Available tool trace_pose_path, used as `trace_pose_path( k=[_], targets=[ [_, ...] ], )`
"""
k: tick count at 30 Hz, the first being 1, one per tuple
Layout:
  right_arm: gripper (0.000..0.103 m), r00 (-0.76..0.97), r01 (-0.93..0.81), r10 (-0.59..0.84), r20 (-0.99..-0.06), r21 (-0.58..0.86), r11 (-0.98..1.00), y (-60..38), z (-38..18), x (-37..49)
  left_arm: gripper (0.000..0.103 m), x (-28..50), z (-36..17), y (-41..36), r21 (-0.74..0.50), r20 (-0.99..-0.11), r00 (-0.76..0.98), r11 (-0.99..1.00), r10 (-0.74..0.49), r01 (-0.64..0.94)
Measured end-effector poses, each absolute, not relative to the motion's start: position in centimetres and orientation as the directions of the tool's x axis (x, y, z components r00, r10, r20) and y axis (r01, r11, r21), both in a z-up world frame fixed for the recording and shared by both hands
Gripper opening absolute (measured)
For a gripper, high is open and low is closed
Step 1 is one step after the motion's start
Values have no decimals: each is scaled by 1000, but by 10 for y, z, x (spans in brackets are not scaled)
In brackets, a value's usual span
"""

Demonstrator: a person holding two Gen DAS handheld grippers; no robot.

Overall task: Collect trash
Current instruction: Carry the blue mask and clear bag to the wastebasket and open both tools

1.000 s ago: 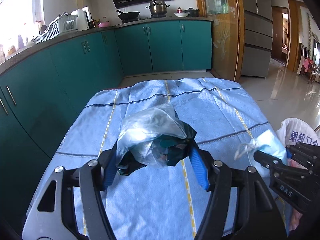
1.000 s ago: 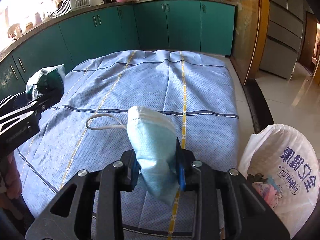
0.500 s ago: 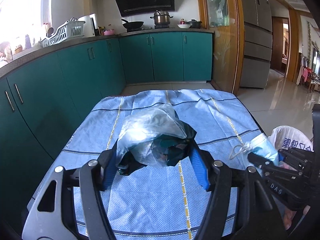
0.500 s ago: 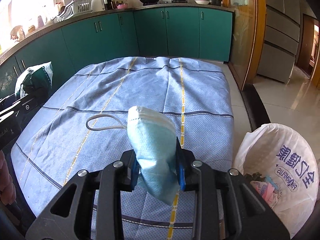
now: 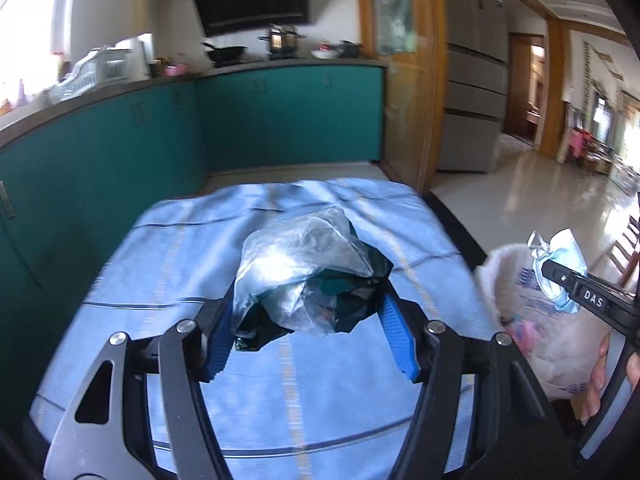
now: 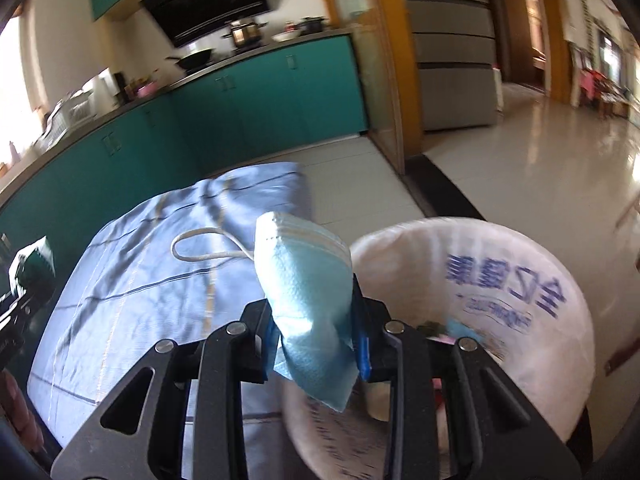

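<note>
The left claw (image 5: 308, 320) grips a crumpled clear plastic bag with dark green wrapping inside (image 5: 308, 272), its blue-padded fingers (image 5: 396, 340) pressed against the bundle's sides, held above the table covered by a light blue striped cloth (image 5: 168, 264). The right claw (image 6: 316, 336) is closed on a pale blue pleated face mask (image 6: 308, 292), whose white ear loop (image 6: 204, 244) sticks out to the left. The mask hangs at the near rim of a white plastic trash bag with blue printed lettering (image 6: 504, 288), which stands just beside the table's right edge; the bag's contents are blurred, perhaps coloured wrappers.
</note>
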State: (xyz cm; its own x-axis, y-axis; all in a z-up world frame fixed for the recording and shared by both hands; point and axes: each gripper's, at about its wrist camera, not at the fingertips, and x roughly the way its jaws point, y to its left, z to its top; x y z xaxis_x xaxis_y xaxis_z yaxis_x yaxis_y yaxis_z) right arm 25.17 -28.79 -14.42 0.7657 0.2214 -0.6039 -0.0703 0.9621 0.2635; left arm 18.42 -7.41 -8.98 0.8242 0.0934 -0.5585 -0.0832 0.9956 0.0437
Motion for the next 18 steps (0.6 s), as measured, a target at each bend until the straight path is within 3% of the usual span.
trace_pose_path(
  k=[6, 18],
  targets=[
    [31, 733, 174, 20, -680, 215, 961, -333, -168, 235, 65, 195, -99, -135, 36, -586, 810, 997, -39, 73],
    [31, 685, 247, -86, -724, 119, 962, -343, -183, 234, 65, 203, -114, -193, 14, -621, 766, 976, -164, 219]
  ],
)
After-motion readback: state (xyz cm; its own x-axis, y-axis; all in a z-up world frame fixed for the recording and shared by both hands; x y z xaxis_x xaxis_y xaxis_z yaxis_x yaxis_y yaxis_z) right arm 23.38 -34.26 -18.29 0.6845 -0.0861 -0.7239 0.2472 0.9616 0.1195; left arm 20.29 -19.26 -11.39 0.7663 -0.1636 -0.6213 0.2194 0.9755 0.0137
